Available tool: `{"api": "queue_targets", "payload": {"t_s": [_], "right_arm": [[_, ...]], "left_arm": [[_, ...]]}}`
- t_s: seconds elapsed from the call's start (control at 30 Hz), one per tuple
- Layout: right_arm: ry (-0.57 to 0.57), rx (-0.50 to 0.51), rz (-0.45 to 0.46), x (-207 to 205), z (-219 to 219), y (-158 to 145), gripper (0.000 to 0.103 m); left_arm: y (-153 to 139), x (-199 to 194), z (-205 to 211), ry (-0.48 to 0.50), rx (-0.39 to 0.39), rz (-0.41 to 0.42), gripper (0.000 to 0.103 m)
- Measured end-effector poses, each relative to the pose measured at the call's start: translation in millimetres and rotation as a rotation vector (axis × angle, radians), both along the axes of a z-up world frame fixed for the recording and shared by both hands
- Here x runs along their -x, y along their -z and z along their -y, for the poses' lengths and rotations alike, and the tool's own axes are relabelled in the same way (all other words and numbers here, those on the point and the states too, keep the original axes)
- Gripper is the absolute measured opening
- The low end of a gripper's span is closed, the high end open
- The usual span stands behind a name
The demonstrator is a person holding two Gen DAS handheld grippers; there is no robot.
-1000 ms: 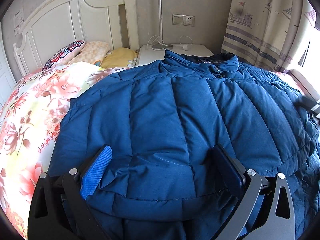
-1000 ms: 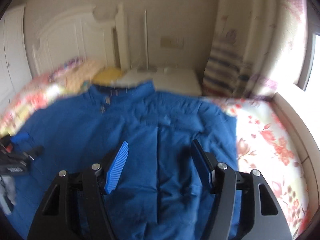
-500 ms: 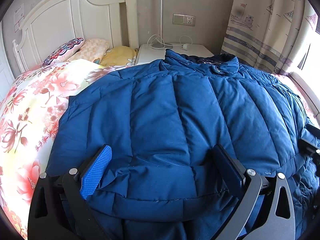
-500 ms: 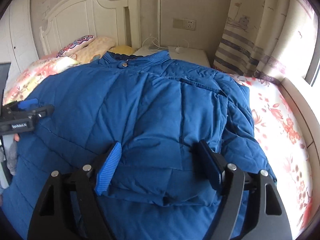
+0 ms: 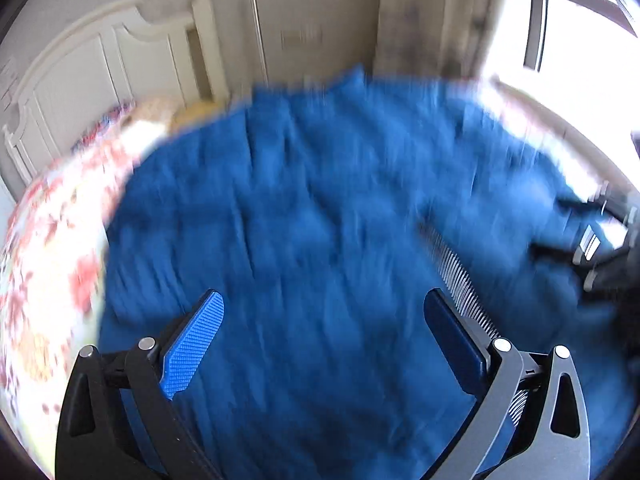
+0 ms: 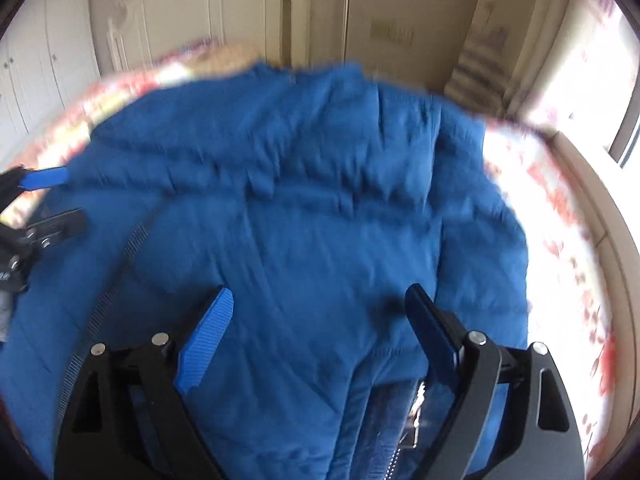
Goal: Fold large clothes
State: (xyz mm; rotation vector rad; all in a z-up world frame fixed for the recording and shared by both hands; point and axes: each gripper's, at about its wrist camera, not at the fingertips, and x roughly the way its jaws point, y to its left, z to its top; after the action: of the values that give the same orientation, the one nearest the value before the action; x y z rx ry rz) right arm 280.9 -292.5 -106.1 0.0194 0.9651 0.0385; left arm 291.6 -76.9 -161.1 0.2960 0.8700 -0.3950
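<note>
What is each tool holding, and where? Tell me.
Nothing. The left tool and right tool stand wide over the blue jacket; the right is opening.

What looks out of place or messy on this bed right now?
Nothing damaged or spilled. The blue jacket lies rumpled on the floral bedspread, its zipper edge exposed near the right gripper. Motion blur hides finer detail.

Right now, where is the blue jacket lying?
The blue jacket lies spread across the floral bedspread, collar toward the white headboard. In both wrist views it fills the middle, directly under the hand-held grippers.
</note>
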Motion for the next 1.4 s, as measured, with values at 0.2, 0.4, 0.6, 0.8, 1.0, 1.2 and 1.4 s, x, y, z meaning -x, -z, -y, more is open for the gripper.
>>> {"api": "queue_targets", "payload": {"t_s": [0.2,0.4,0.6,0.8,1.0,1.2,1.4], "right_arm": [[0.012,-0.009,0.021,24.8,-4.9,-12.1,0.089],[-0.146,0.014,-0.003,79.0,-31.9,-8.0,0.096],[-0.090,0.070,-0.005,84.4,-42.7,-9.6,0.099],[-0.260,0.014,0.049,115.3,-88.1,-23.5,0.099],[-0.276,0.042,-0.003,115.8,-99.2,-3.5,0.100],[-0.188,0.046,0.048,129.4,-73.2,-24.0,0.100],[-0.128,0.047,0.050,142.6,-46.1,-0.2,0.101]], "left_arm": [[-9.7,5.0,-24.6,-0.108,0.023,-0.013,0.098],[-14.3,59.9,-55.8,-0.092,0.004,0.012,0.098],[-0.5,60.9,-85.0,-0.204,0.029,-0.040,0.099],[-23.1,118.0,-65.6,-0.095,0.103,0.061,0.099],[4.7,128.7,-49.6,-0.052,0.007,0.071,0.099],[-4.3,138.2,-71.6,-0.088,0.005,0.084,0.099],[12.1,139.4,-95.5,-0.094,0.061,0.062,0.099]]}}
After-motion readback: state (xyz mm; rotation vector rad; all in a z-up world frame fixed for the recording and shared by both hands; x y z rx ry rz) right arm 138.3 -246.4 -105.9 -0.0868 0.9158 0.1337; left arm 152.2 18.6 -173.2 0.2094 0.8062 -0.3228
